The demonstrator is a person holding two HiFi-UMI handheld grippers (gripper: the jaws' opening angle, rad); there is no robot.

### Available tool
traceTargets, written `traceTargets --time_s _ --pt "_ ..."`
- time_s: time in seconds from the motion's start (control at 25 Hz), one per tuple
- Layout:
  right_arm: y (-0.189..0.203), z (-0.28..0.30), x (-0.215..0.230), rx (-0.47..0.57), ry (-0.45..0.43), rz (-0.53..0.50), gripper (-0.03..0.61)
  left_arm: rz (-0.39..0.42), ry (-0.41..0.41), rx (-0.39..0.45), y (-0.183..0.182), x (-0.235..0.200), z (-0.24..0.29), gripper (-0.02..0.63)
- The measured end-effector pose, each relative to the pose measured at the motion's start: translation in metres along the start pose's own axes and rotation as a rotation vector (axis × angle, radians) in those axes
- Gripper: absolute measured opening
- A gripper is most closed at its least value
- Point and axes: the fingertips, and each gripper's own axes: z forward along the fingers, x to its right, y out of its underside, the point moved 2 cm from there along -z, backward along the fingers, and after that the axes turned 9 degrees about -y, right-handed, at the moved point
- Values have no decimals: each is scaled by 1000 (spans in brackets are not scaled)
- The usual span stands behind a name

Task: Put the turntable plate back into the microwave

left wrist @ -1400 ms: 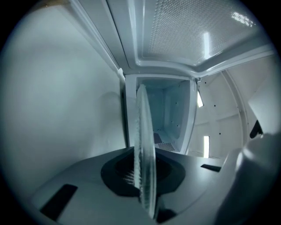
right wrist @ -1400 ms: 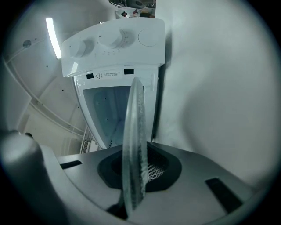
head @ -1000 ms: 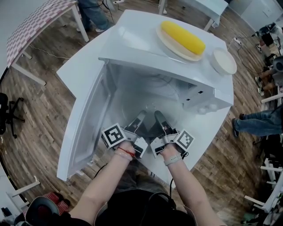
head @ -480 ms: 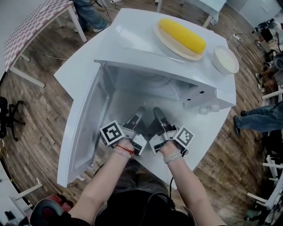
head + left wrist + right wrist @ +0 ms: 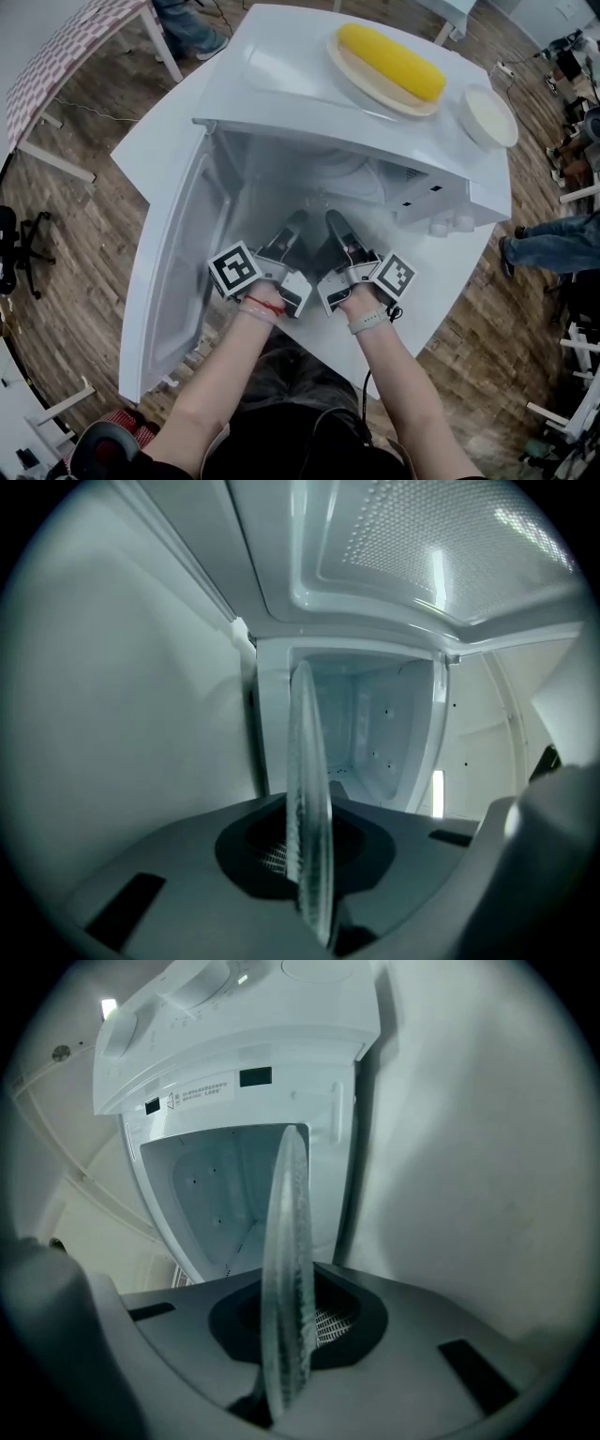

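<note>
Hardly shifted, left gripper point(image 5: 294, 231) and right gripper point(image 5: 337, 231) each clamp the turntable plate point(image 5: 307, 827).

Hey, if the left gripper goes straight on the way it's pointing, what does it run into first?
Nothing close: the left gripper, shut on the glass plate, points into the open microwave. Its back wall looks to be first, though depth is unclear.

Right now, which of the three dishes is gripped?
The clear turntable plate, clamped edge-on by the left hand-held gripper and right hand-held gripper. The plate bearing yellow food and the small white dish sit untouched.
</note>
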Motion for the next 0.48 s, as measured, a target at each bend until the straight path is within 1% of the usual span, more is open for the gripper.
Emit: traceTargets --time_s 0.16,0.28,0.4,0.48 --pt "-1 6 -2 -7 6 -10 40 -26 16 7 -4 1 3 32" --pt "-4 8 -2 3 19 -12 40 -70 34 9 -6 3 6 32" --pt "-7 9 -1 38 24 14 40 -111 68 53 -11 6 4 32" --pt "-8 10 -1 54 29 26 40 -115 77 76 -13 6 -1 32"
